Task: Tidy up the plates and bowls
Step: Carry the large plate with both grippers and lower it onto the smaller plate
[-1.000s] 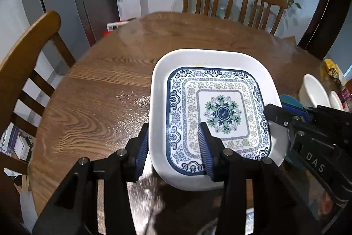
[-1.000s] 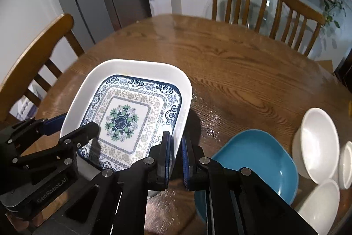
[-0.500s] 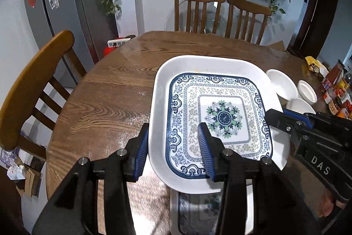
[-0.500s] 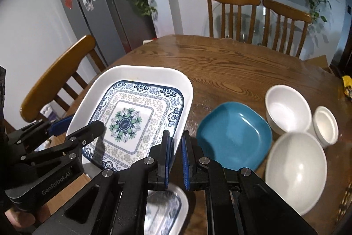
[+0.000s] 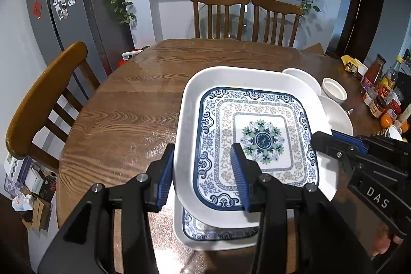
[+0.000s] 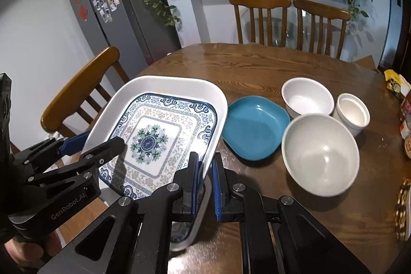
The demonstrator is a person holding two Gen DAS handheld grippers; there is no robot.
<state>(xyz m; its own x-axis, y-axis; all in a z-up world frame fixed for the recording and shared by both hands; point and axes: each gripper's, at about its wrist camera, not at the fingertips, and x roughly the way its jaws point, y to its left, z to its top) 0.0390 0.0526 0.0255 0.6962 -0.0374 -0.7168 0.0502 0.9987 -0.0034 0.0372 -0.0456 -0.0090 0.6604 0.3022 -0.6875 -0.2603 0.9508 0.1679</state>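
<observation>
Both fingers [image 5: 237,171] clamped on patterned plate [image 5: 257,135] edges, above second plate [image 5: 218,235]

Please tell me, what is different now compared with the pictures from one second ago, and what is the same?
The patterned square plate was lifted off the wooden table by both grippers and now hangs over a second patterned plate, which has come into view beneath it. Both cameras rose, so the blue plate and three white bowls show fully. Unchanged: the left gripper and right gripper still clamp opposite rims.
</observation>
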